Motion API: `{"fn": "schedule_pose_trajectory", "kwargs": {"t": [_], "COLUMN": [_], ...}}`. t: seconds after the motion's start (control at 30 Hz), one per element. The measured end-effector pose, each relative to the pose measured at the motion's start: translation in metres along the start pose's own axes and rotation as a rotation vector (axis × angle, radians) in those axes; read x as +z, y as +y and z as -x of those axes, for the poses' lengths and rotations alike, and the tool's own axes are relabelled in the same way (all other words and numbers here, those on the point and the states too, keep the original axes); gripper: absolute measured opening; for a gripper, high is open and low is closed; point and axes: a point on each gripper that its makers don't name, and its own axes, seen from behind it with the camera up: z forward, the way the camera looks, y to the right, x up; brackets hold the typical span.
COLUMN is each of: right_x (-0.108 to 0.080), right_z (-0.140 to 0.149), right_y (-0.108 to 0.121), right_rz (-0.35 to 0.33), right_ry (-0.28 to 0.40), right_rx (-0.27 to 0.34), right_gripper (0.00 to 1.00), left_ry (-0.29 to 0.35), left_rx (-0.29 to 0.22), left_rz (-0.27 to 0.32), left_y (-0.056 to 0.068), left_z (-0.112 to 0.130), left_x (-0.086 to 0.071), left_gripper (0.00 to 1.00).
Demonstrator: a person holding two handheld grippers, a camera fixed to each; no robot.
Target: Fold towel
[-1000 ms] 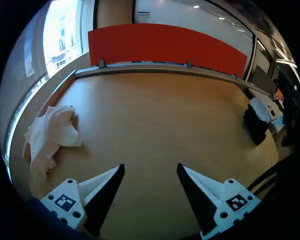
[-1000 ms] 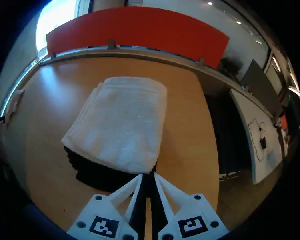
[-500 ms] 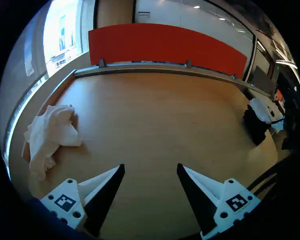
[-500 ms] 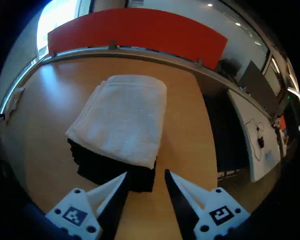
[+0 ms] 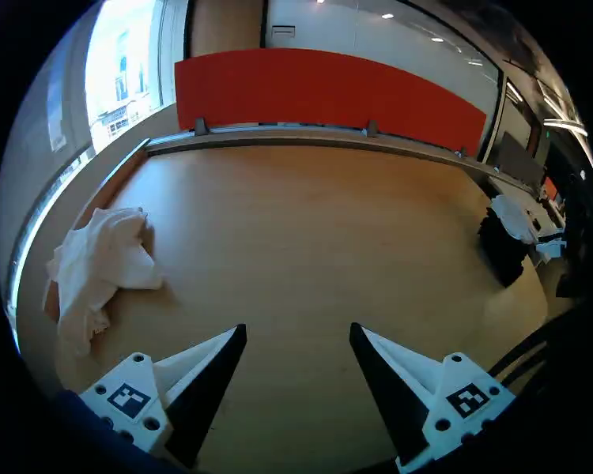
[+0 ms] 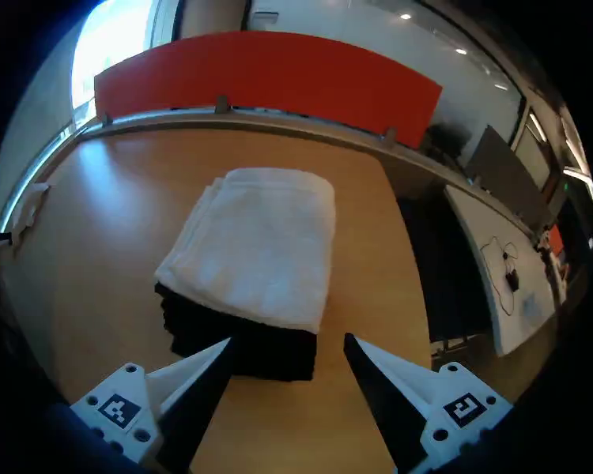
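Note:
A folded white towel (image 6: pixel 257 241) lies on top of a folded black towel (image 6: pixel 241 344) on the wooden table (image 6: pixel 107 229). My right gripper (image 6: pixel 288 363) stands open just in front of this stack, with nothing between its fingers. In the left gripper view, my left gripper (image 5: pixel 296 340) is open over bare tabletop. A crumpled white towel (image 5: pixel 99 265) lies at the table's left edge, to the left of that gripper. The same stack (image 5: pixel 508 233) is small at the far right of the left gripper view. The crumpled towel (image 6: pixel 26 207) is also at the far left of the right gripper view.
An orange divider panel (image 5: pixel 328 87) runs along the table's far edge on a metal rail. Windows are at the left. To the right of the table's edge is a drop to a dark floor and a white desk (image 6: pixel 506 276) with cables.
My right gripper has opened from shut and drawn back a little from the stack. The left gripper has not moved.

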Motion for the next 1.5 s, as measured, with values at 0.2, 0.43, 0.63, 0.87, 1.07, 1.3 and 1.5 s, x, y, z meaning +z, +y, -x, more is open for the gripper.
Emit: {"fn": "schedule_pose_trajectory", "kwargs": {"t": [0.2,0.43,0.63,0.87,1.07,1.3,1.5], "right_x": [-0.011,-0.025,-0.041,-0.049,-0.054,-0.058,-0.067], "right_z": [-0.019,-0.050,-0.085,-0.104,-0.118,-0.133,-0.151], "right_y": [-0.013,-0.023,-0.030,-0.035,-0.041,-0.050,-0.061], "right_rz": [0.013,0.048,0.067,0.077,0.076,0.067,0.056], "right_ry": [0.082,0.221,0.380,0.470,0.515,0.555,0.600], "right_rx": [0.022,0.071,0.142,0.180,0.193,0.201,0.185], "right_gripper": [1.00,1.00,1.00,1.00,1.00,1.00,1.00], "left_ry": [0.013,0.027,0.041,0.066,0.130,0.249,0.376], "left_rx": [-0.002,-0.002,-0.004,-0.005,-0.008,-0.027,-0.039], "left_rz": [0.002,0.000,-0.001,-0.006,-0.006,-0.022,-0.043], "left_y": [-0.002,-0.004,-0.005,-0.008,-0.009,-0.018,-0.029], "left_z": [-0.003,-0.006,-0.011,-0.019,-0.036,-0.072,-0.115], "left_x": [-0.003,-0.003,-0.003,-0.001,0.000,0.001,-0.005], "left_gripper": [0.97,0.97,0.97,0.97,0.97,0.97,0.97]}}
